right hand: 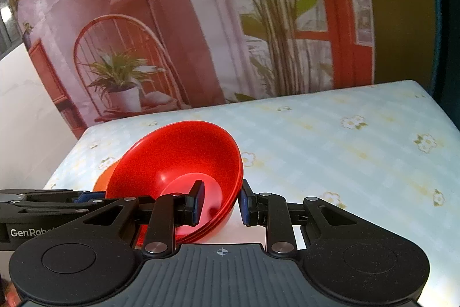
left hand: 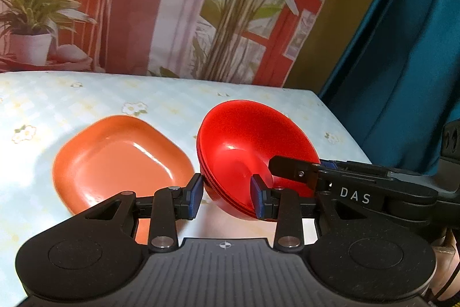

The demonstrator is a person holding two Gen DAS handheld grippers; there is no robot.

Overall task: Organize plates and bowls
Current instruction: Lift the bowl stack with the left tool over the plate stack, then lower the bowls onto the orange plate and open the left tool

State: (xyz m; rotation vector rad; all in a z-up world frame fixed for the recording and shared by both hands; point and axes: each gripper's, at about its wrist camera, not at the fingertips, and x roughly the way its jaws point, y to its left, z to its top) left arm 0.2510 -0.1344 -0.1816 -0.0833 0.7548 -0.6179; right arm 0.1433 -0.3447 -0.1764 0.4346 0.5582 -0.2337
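Observation:
A nested stack of red bowls (left hand: 247, 146) hangs tilted above the table, held from two sides. My left gripper (left hand: 227, 197) is shut on its near-left wall, one blue pad outside and one inside. Coming in from the right, my right gripper (left hand: 313, 166) clamps the opposite rim. In the right wrist view the red bowls (right hand: 178, 157) sit between the right gripper (right hand: 221, 203) pads, and the left gripper (right hand: 95, 196) reaches in from the left edge. An orange square plate (left hand: 115, 163) lies flat on the table left of the bowls, and only a sliver of this plate (right hand: 100, 183) shows behind them.
The table (left hand: 72, 105) wears a pale blue cloth with small flowers. Its right edge (left hand: 345, 128) runs close by a teal curtain (left hand: 402, 62). A printed backdrop (left hand: 172, 5) with plants and a chair hangs just behind the table's far edge.

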